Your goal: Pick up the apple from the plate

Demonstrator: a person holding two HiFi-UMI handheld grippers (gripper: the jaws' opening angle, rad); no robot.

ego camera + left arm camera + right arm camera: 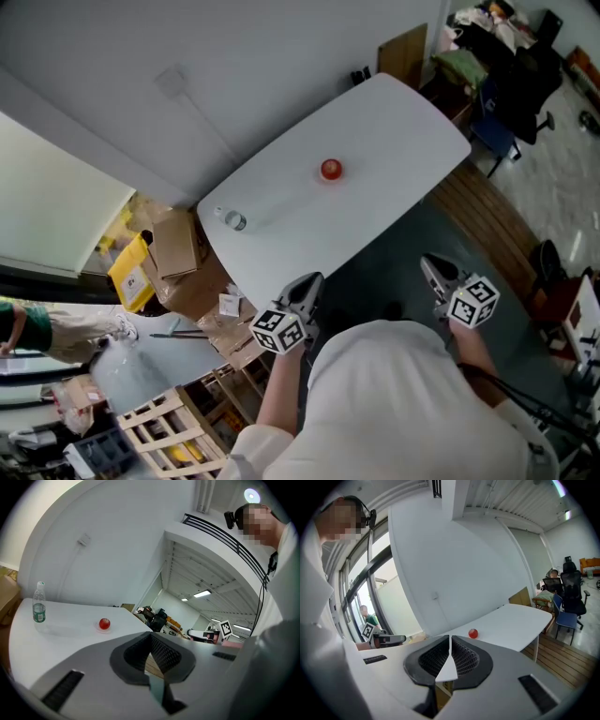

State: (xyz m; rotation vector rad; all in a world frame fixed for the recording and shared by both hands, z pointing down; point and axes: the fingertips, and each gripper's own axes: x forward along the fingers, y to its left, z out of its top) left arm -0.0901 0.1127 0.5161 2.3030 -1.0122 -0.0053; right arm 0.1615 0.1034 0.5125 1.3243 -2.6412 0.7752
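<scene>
Since both grippers hang short of the near edge of the table (pixel 394 122), jaws pressed together with nothing between them, the step in hand looks like the approach, and it calls first for opening a pair of jaws. On the table's middle the apple (pixel 330 169) sits on its small plate (pixel 97 627), well apart from the bottle (pixel 232 219) at the table's left end. Either the left gripper (pixel 314 279) or the right gripper (pixel 429 263) could go (the right seems to face the fruit more squarely). Spread the jaws wider than the apple, come in low, close round its widest part, then lift straight so the light plate is not dragged.
</scene>
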